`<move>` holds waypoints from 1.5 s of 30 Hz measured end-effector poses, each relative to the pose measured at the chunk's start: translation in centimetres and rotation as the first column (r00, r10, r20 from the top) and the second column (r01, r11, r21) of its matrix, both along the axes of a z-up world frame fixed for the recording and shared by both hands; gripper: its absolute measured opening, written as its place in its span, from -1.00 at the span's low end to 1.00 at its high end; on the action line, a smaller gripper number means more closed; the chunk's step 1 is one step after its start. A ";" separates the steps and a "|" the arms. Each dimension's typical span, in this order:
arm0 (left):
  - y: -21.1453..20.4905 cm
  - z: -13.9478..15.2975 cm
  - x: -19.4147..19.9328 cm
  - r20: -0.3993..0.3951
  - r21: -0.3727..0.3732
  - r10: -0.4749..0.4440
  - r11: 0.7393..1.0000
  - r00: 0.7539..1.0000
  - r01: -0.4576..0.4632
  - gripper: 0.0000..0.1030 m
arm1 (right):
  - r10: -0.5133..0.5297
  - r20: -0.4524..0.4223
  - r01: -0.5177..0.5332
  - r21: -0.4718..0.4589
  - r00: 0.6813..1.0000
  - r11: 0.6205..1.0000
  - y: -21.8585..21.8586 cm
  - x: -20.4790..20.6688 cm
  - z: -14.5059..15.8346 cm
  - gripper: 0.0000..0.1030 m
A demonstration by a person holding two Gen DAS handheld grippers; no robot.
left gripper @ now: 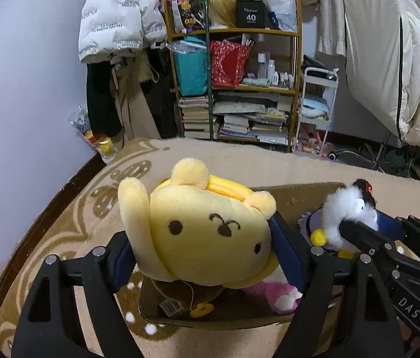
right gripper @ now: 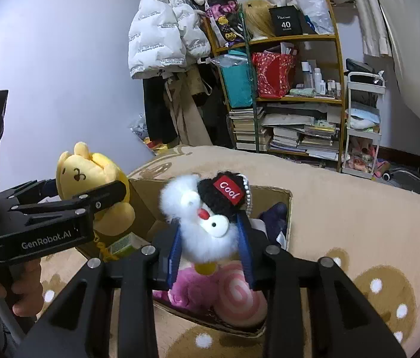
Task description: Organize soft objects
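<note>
Soft toys: two are held up over an open cardboard box [left gripper: 305, 192] set on a beige patterned blanket [left gripper: 239, 161]. The yellow dog plush [left gripper: 207, 232] is pinched between the blue pads of the left gripper [left gripper: 207, 256], whose jaws stand wide around its head; its lower body is cut off behind the gripper frame. The white fluffy plush [right gripper: 207, 226], wearing a black knitted cap [right gripper: 225, 194] with a red "Cool" patch, is clamped in the right gripper [right gripper: 210, 247], jaws close together and sunk into the fur; whether the pads still press fully cannot be told.

Inside the box, largely hidden by the held toys: one pink plush [right gripper: 192, 286], one pink-and-white swirl item [right gripper: 239, 295], one dark purple item [right gripper: 275, 214] at the far end, a brown plush [left gripper: 180, 292] with tag under the yellow one. Shapes are not fully made out. One green-yellow packet [right gripper: 120, 246] is partly seen.

A hand [right gripper: 22, 286] on the left gripper's handle is seen at the frame edge.

Behind: one wooden shelf [left gripper: 234, 89] with stacked books, one white puffer jacket [left gripper: 114, 21], one white trolley [left gripper: 317, 104].
</note>
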State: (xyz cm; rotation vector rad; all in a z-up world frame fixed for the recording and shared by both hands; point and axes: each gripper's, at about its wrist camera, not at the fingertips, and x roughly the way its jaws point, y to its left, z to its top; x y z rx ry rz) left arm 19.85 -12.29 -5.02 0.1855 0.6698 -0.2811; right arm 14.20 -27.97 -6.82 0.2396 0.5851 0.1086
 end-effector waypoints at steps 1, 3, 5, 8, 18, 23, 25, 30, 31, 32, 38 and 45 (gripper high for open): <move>0.0 -0.2 0.1 -0.008 0.006 0.004 1.000 1.000 -0.004 0.56 | -0.001 -0.004 0.001 0.001 1.000 1.000 -0.1 0.0 -0.1 -0.28; 0.1 -0.5 0.1 -0.018 0.013 0.008 1.000 1.000 -0.008 0.58 | -0.004 -0.012 0.004 0.003 1.000 1.000 -0.2 0.1 -0.3 -0.28; 0.2 -0.8 0.2 -0.034 0.021 0.012 1.000 0.999 -0.011 0.60 | -0.006 -0.019 0.006 0.007 1.000 1.000 -0.4 0.1 -0.4 -0.26; 0.4 -1.0 0.4 -0.048 0.024 0.013 1.000 0.999 -0.012 0.67 | -0.005 -0.030 0.006 0.012 1.000 1.000 -0.5 0.1 -0.5 -0.25; 0.9 -0.8 -0.5 -0.038 0.044 0.015 0.999 0.999 -0.014 0.80 | -0.019 -0.019 0.019 0.006 1.000 1.000 -0.6 -0.5 -0.1 0.09; 1.1 0.3 -1.3 -0.012 0.000 -0.011 1.000 1.000 0.011 0.98 | -0.036 -0.009 0.036 0.019 0.999 0.999 -0.9 -1.3 0.6 0.21; 0.8 0.7 -1.7 -0.001 0.015 -0.019 1.000 1.000 0.019 0.98 | -0.037 -0.005 0.037 0.021 0.999 0.999 -1.0 -1.7 0.9 0.23; 1.0 1.3 -2.6 0.015 0.043 -0.001 0.999 1.000 0.000 0.98 | -0.053 0.009 0.053 0.023 0.999 0.998 -1.1 -2.7 1.6 0.54; 1.2 1.5 -2.8 0.018 0.041 0.005 0.999 1.000 -0.006 0.98 | -0.056 0.011 0.056 0.022 0.998 0.998 -1.1 -2.9 1.8 0.61; 1.5 1.7 -3.1 0.021 0.040 0.010 0.999 1.000 -0.011 0.98 | -0.058 0.013 0.058 0.020 0.998 0.998 -1.1 -3.2 1.9 0.68; 3.3 3.5 -5.4 0.057 0.039 0.051 0.998 0.997 -0.053 0.98 | -0.072 0.029 0.072 0.016 0.997 0.997 -0.7 -4.9 3.1 1.00; 5.3 5.3 -8.6 0.101 0.040 0.077 0.996 0.992 -0.081 0.98 | -0.089 0.052 0.089 0.005 0.995 0.996 -0.3 -7.3 5.0 1.00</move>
